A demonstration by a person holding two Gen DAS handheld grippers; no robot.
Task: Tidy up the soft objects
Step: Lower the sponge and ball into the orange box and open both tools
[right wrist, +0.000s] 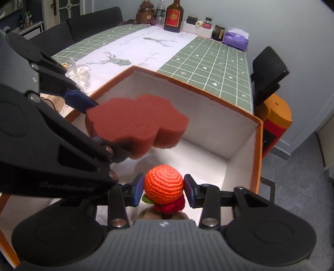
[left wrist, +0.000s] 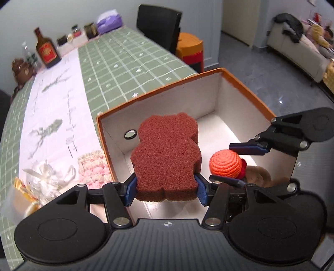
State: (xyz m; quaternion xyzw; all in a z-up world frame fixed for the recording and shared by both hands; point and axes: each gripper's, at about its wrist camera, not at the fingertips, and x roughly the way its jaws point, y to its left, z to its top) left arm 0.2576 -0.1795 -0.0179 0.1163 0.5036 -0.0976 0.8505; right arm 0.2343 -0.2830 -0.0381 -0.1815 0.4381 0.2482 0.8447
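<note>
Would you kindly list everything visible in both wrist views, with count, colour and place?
sponge: 1, dark red, held over the box
crochet toy: 1, orange with red and tan parts, held over the box
box: 1, orange outside, white inside, at the table's near end
table: 1, green checked cloth with a white runner
bottle: 1, amber with red label, far end
tissue pack: 1, purple, far end
stool: 1, orange, beside the table
left gripper: 1, black with blue pads, shut on the sponge
right gripper: 1, black with blue pads, shut on the crochet toy
</note>
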